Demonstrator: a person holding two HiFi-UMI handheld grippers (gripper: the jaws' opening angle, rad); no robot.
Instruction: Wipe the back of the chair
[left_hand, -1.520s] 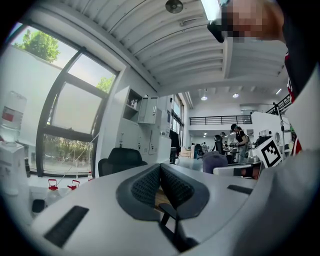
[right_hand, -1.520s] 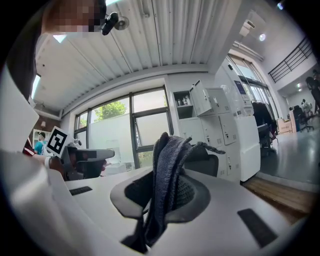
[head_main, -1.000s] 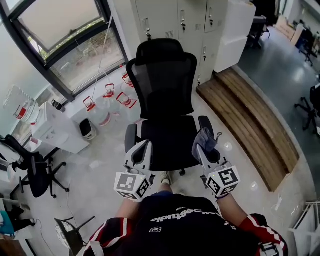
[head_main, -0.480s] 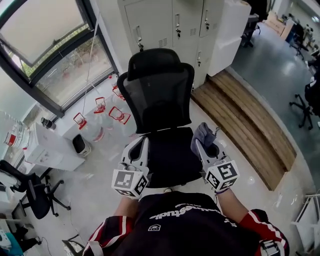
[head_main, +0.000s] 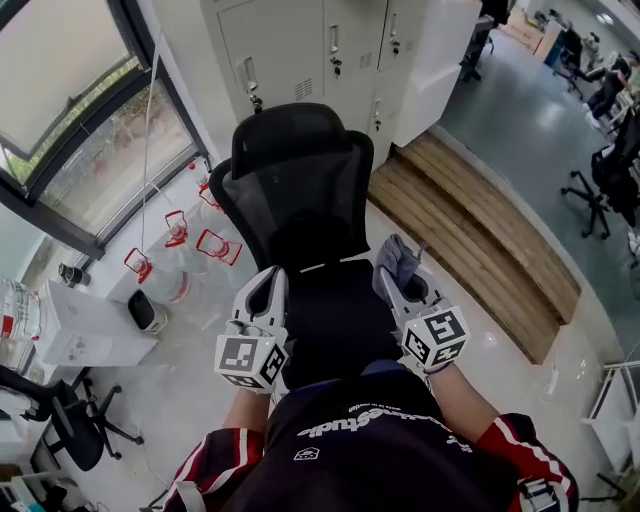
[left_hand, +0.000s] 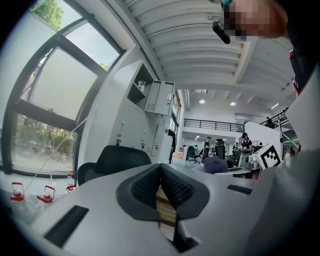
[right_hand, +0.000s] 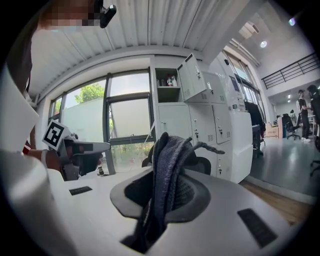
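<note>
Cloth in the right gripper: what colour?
Dark grey, slightly bluish. The cloth shows best in the right gripper view.

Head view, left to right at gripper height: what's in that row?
Low white cabinet → left gripper → chair seat → right gripper, jaws shut on the cloth → wooden step.

Pale floor (head_main: 190, 335) — black chair (head_main: 300, 200) and water jugs (head_main: 213, 246) stand on it
</note>
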